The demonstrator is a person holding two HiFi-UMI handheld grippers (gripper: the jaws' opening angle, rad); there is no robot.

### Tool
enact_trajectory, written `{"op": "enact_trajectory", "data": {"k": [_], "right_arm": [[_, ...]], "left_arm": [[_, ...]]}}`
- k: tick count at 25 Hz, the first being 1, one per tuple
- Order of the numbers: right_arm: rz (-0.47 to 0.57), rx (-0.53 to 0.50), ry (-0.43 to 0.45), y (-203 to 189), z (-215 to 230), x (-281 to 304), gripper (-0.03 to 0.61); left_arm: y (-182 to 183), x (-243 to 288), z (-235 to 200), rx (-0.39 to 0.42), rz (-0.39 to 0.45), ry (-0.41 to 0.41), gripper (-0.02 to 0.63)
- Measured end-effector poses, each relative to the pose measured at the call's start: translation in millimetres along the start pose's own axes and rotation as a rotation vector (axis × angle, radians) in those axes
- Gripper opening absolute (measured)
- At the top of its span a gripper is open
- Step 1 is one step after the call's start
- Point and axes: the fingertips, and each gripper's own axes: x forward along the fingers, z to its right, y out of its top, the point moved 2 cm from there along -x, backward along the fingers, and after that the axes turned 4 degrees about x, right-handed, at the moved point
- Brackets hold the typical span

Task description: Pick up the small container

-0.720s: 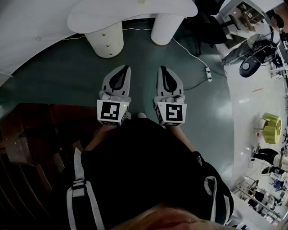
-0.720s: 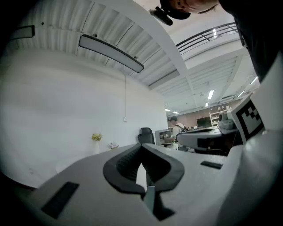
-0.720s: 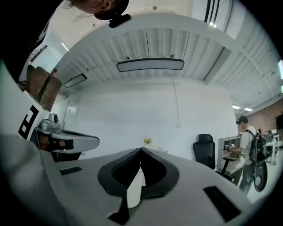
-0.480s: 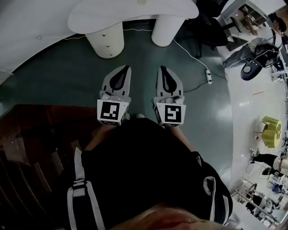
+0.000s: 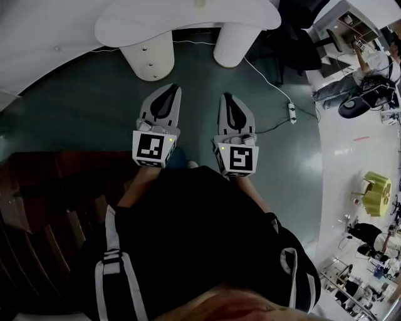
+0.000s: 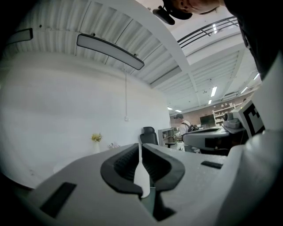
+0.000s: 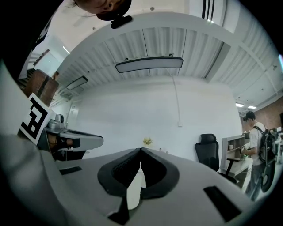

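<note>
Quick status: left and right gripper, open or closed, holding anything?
Left gripper: closed, nothing between its jaws.
Right gripper: closed, nothing between its jaws.

We show the left gripper and right gripper in pale grey, with black fingers and cubes patterned in black-and-white squares. The floor is dark teal, the table white, the person's shirt black with white straps, the stairs dark brown.

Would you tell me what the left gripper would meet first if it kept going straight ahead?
Probably the white table: the left gripper points toward it, near one leg, over bare floor. Depth and height are unclear.
</note>
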Motion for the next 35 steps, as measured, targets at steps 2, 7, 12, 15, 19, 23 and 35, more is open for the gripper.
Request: {"op": "enact_trajectory", "data": {"k": [2,7,12,15,19,23,35], "right_arm": [[-0.002,0.000,-0.003,-3,1,6,0.021],[-0.004,-0.017,-0.016,-14,17,26,0.021],[-0.031,-0.017,-0.046,-29,36,60,0.021],[-0.043,-0.009,-0.052,-36,45,87,0.021],[-0.059,-0.018,-0.052,-41,56,132,0.021],[-0.072,-0.012,-0.054,-42,65,177,0.021],[-0.096,-0.032,-0.071,-50,84,291,0.021]], "left_arm": [[-6,8,-5,-0.010,-0.004,-0.004,0.028],[-16,40,-17,-0.040,-0.019,-0.017,0.163],[-29,83,-35,-0.054,-0.025,-0.028,0.199],[-38,110,-50,-0.055,-0.036,-0.032,0.210],[-42,148,-77,-0.045,-0.049,-0.040,0.221],[-46,184,-102,-0.043,-0.059,-0.054,0.229],[-77,267,-164,-0.063,-0.099,-0.124,0.242]]}}
